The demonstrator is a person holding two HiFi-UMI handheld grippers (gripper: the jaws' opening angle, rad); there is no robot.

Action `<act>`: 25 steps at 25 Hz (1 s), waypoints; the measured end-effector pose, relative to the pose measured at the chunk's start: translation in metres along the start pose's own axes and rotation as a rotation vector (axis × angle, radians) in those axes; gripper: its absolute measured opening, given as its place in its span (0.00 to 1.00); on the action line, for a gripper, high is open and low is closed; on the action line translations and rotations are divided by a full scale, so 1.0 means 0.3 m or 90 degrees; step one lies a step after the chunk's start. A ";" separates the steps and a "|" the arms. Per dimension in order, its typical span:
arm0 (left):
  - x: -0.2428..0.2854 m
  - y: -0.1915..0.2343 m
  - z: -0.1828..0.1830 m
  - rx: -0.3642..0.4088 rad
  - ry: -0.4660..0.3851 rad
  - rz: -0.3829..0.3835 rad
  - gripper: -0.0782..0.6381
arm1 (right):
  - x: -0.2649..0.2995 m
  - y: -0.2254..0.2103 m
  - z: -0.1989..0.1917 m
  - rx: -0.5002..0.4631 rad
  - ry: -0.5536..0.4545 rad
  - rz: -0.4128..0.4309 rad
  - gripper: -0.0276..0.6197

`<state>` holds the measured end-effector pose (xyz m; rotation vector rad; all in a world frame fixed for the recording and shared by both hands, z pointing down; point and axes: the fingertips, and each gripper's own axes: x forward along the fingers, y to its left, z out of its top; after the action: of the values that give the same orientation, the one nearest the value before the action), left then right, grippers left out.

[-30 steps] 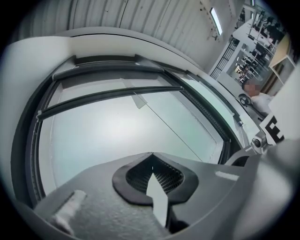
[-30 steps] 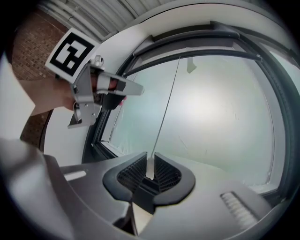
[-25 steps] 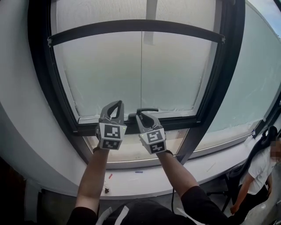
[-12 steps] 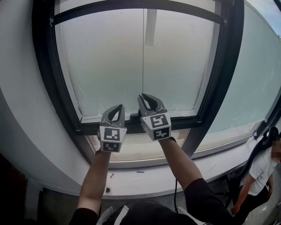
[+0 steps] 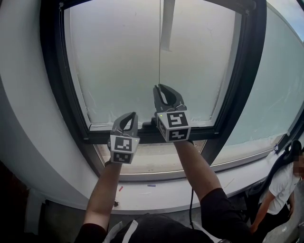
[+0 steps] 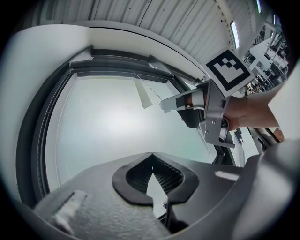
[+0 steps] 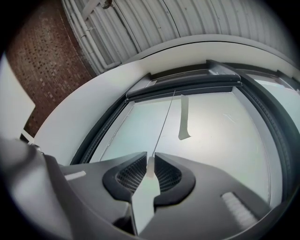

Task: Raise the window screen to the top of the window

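Observation:
A black-framed window fills the head view. The screen's dark bar (image 7: 187, 86) sits high against the top of the frame, barely showing in the head view (image 5: 232, 4). A thin pull cord (image 5: 159, 47) hangs down the middle of the pane from it. My right gripper (image 5: 160, 87) is raised in front of the glass, shut on the cord's pale lower end (image 7: 150, 165). My left gripper (image 5: 132, 115) is lower, by the bottom frame rail (image 5: 95, 137), shut with nothing in it (image 6: 152, 153).
A pale strip (image 5: 166, 28) hangs on the glass beside the cord. A white sill (image 5: 156, 190) runs below the window, and a curved white wall (image 5: 23, 95) stands at left. A person (image 5: 285, 185) stands at the lower right.
My right gripper has risen in front of the glass with the cord in it. The screen's bar has climbed from the upper pane to the top of the frame. The left gripper stayed put.

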<state>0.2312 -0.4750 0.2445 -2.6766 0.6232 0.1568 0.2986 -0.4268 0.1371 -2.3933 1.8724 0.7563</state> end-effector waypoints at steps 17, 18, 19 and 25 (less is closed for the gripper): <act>0.007 -0.123 0.015 -0.058 -0.046 -0.039 0.12 | -0.190 -0.067 -0.083 0.006 0.006 -0.057 0.21; 0.009 -0.141 0.013 -0.064 -0.052 -0.046 0.12 | -0.217 -0.082 -0.112 0.010 0.017 -0.064 0.19; 0.010 -0.162 0.011 -0.071 -0.057 -0.055 0.11 | -0.247 -0.098 -0.142 0.012 0.028 -0.072 0.19; 0.015 -0.281 -0.045 -0.144 -0.069 -0.110 0.12 | -0.482 -0.173 -0.303 0.009 0.084 -0.117 0.13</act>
<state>0.2731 -0.4124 0.2851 -2.8992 0.3574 0.3406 0.3547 -0.3072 0.2573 -2.6190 1.6594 0.5829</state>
